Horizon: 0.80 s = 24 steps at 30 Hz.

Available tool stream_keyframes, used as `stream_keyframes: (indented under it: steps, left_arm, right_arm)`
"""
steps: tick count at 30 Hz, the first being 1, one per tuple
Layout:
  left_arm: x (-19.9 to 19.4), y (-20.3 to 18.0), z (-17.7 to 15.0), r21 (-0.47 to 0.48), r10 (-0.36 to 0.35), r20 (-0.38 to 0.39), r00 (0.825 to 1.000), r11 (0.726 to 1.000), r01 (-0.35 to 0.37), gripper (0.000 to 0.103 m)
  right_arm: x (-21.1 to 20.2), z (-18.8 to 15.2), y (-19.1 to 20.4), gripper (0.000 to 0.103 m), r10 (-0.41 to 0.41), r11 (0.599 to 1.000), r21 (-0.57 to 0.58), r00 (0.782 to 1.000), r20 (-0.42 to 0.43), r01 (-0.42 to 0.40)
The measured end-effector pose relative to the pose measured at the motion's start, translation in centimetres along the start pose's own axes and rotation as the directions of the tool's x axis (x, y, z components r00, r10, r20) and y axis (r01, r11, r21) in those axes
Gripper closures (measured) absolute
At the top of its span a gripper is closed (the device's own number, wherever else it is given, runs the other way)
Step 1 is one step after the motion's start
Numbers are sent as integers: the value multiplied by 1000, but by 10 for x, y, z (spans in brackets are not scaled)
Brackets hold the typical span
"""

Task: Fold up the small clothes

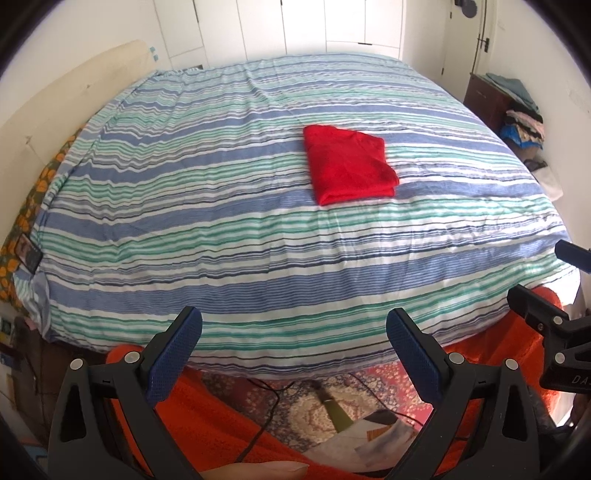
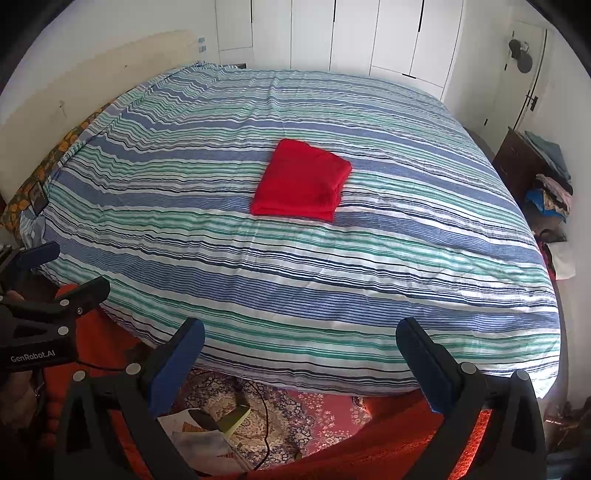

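Folded red garment: soft matt cloth with a faintly fuzzy nap. Bed cover: thin striped woven cotton, matt and finely wrinkled. Left gripper and right gripper: matt black plastic frames with bright metal rivets; the fingers bore blue pads of rough, dimpled texture. Carpet: patterned pile. Wardrobe doors: smooth white panels.
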<state>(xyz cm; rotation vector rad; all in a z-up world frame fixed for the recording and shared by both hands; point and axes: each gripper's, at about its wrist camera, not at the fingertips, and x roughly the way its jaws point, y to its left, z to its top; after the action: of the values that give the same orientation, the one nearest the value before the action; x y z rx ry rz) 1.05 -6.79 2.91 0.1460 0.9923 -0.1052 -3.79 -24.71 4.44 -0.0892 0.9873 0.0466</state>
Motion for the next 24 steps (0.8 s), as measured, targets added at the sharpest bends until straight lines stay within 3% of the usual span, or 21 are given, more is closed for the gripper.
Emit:
stream_keyframes:
  steps: [24]
  left_arm:
    - [1, -4, 2, 2, 0, -12, 1000, 1000, 0, 3]
  right_arm:
    - [-9, 1, -2, 1, -17, 1000, 2, 1000, 9, 17]
